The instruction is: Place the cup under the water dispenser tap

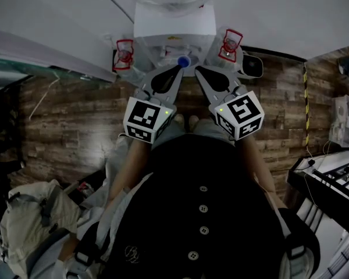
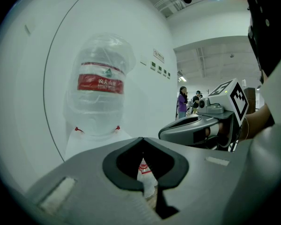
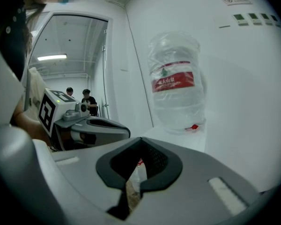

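Both tools are held side by side in front of the person, aimed at a white box-shaped water dispenser (image 1: 173, 22) set against a white wall. The left gripper (image 1: 179, 70) is clenched: in its own view the jaw tips are seen meeting, w/ nothing pinched. The right gripper (image 1: 198, 70) is likewise clenched & empty, tips together. In the head view a small blue knob (image 1: 184, 61) on the dispenser front is seen between & just beyond the two tips. A large clear plastic bottle w/ a red label (image 2: 100, 90) is seated on top of the dispenser. Through the cut-out behind each pair of tips, a small clear item w/ a red band (image 2: 143, 168) is glimpsed, low at the dispenser front. Whether this is the cup cannot be told. A brown wood-pattern floor (image 1: 75, 121) is seen to the sides.
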The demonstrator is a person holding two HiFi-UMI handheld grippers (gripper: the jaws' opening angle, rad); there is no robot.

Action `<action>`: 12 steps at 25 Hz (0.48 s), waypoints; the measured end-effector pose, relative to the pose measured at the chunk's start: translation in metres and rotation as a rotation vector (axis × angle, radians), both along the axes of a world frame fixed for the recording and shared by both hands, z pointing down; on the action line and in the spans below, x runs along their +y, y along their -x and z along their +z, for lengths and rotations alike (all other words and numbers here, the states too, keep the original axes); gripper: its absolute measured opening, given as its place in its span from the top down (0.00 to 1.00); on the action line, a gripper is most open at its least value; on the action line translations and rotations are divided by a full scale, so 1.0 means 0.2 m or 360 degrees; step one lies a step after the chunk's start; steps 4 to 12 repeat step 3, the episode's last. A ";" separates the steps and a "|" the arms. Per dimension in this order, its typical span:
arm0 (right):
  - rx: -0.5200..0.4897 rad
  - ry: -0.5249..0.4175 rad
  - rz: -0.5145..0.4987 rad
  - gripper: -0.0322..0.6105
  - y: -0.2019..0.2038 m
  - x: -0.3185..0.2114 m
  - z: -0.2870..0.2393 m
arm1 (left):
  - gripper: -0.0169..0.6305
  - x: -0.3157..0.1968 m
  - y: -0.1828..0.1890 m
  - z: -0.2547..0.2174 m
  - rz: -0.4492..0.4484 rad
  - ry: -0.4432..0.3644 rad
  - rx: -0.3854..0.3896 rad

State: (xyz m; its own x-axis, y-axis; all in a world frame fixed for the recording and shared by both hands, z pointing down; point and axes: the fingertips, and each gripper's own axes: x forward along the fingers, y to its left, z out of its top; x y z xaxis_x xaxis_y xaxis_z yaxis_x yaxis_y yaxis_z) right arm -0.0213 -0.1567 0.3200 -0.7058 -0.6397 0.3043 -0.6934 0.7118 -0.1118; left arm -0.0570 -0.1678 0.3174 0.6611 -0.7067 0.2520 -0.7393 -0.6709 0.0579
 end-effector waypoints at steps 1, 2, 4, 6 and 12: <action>0.0004 -0.0001 0.0000 0.95 0.00 0.00 0.00 | 0.97 0.00 0.00 0.00 0.0000 0.0001 0.0000; 0.0008 -0.0002 0.0000 0.95 0.00 0.00 0.01 | 0.97 0.00 0.00 0.01 0.0001 0.0002 -0.0001; 0.0012 -0.0002 0.0000 0.95 0.00 0.00 0.01 | 0.97 0.00 -0.01 0.01 0.0002 0.0003 -0.0001; 0.0012 -0.0002 0.0000 0.95 0.00 0.00 0.01 | 0.97 0.00 -0.01 0.01 0.0002 0.0003 -0.0001; 0.0012 -0.0002 0.0000 0.95 0.00 0.00 0.01 | 0.97 0.00 -0.01 0.01 0.0002 0.0003 -0.0001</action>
